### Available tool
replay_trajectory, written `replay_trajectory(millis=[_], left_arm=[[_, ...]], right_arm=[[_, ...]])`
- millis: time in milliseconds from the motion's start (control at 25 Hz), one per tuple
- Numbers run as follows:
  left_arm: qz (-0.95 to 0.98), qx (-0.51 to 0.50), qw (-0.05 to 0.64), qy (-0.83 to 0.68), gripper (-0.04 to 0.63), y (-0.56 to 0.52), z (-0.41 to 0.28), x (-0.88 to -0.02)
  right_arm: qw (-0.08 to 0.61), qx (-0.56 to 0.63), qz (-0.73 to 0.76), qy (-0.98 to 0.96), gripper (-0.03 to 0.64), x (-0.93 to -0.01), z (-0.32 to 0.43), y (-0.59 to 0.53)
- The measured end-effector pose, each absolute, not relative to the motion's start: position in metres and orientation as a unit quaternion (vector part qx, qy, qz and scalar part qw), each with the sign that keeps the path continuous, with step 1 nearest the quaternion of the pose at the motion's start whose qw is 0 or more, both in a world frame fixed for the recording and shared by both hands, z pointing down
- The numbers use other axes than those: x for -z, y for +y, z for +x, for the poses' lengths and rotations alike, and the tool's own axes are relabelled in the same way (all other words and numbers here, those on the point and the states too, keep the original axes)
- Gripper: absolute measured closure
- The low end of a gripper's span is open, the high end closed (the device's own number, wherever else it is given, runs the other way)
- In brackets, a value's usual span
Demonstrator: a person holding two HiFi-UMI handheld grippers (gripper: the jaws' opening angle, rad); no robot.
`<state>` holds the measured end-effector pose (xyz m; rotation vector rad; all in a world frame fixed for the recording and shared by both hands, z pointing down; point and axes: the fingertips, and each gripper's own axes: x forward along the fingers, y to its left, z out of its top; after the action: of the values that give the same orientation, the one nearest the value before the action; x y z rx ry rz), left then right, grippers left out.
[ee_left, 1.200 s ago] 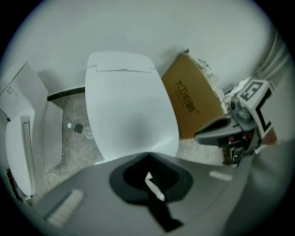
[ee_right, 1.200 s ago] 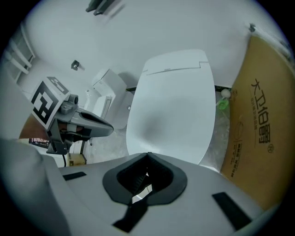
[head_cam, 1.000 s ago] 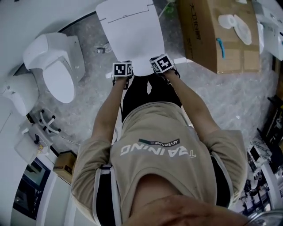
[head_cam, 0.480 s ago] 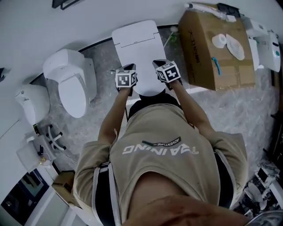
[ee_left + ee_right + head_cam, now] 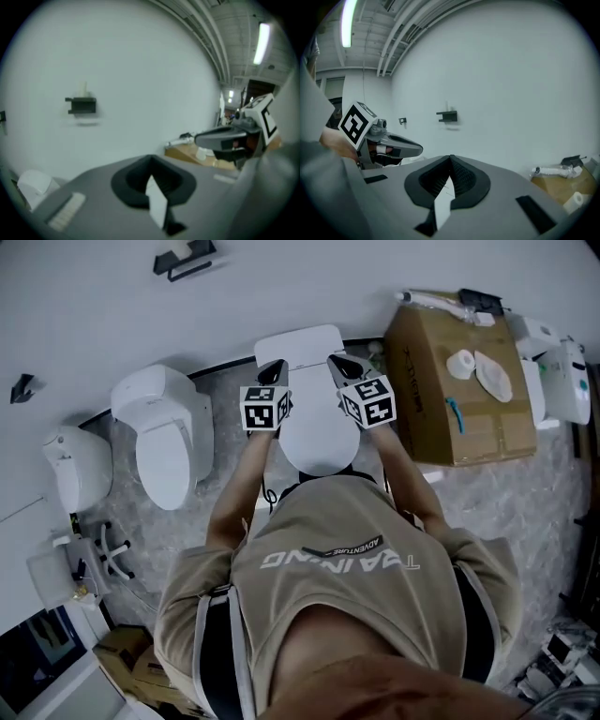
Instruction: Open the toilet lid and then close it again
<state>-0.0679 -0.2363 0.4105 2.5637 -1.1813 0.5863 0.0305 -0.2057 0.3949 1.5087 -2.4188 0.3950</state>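
In the head view the white toilet (image 5: 314, 442) stands against the wall just ahead of the person. Both grippers are up at its back end, near the wall. My left gripper (image 5: 273, 367) and my right gripper (image 5: 339, 360) sit side by side with the toilet lid (image 5: 306, 381) between them. In the left gripper view the jaws (image 5: 151, 161) are closed on a thin white strip, the lid's edge (image 5: 157, 201). The right gripper view shows the same white edge (image 5: 442, 202) pinched between its jaws (image 5: 450, 159). Both gripper cameras face the bare wall.
A second white toilet (image 5: 169, 442) stands to the left, with another white fixture (image 5: 73, 465) beyond it. To the right a large cardboard box (image 5: 450, 390) rests on the grey floor. A dark bracket (image 5: 184, 261) is fixed on the wall above.
Both grippers have moved from the toilet's front edge up toward the wall, taking the lid's edge with them. The head view has also tilted up toward the wall.
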Motion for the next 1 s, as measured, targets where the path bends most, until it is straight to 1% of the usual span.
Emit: replay_trajectory(millis=[360,560,720,1000], left_arm=[[0.892,-0.086,0.038,-0.443,0.595,-0.251,-0.074,-0.287],[0.886,-0.049,-0.014,-0.461,0.595,-0.251,-0.081,-0.240],[0.880,-0.032,-0.052,-0.472,0.595,-0.251,-0.088,-0.213],[0.878,-0.026,-0.058,-0.474,0.595,-0.244,-0.084,-0.214]], right_arm=[[0.077,-0.038,0.508,-0.857,0.606,-0.282,0.009,-0.226],[0.029,0.006,0.521,-0.853,0.606,-0.230,0.010,-0.227],[0.019,0.022,0.524,-0.851,0.606,-0.217,0.007,-0.227],[0.011,0.020,0.526,-0.850,0.606,-0.219,0.012,-0.215]])
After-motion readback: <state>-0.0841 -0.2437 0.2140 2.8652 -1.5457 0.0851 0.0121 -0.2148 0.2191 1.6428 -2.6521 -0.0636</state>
